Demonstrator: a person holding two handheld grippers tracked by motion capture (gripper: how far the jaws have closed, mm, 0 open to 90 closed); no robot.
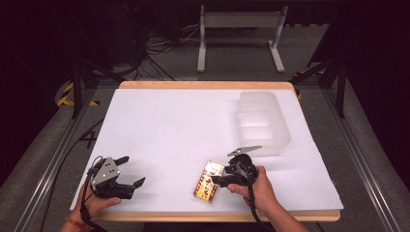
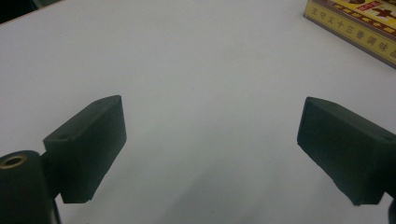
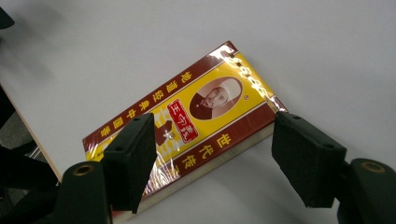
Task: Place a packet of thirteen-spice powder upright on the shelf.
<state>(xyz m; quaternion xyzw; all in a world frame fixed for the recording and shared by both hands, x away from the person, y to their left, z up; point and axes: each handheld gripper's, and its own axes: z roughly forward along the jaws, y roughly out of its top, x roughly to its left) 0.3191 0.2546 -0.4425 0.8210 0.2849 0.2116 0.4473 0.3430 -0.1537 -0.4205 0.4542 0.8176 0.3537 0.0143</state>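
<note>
Flat near the worktop's (image 1: 159, 116) front edge: yellow-and-maroon box (image 1: 209, 181), straddled by right gripper (image 1: 223, 180), jaws spread, unclenched. Left gripper (image 1: 129, 175) near front-left corner, likewise released. Clear bin (image 1: 263, 123) toward the right edge.

We see a flat rectangular box (image 1: 209, 181) lying face up on the white sheet, near the front edge of the table and a little right of its middle. Its top is yellow with dark red borders, wrapped in glossy film that catches the light (the glare is plain in the right gripper view (image 3: 187, 128)). A small oval portrait sits on the yellow field, beside a red label and columns of Chinese characters. The box lies flat, with its long side running slantwise to the table's front edge. In the left gripper view one corner (image 2: 359, 23) shows, with its yellow side panel printed in dark characters.
</note>
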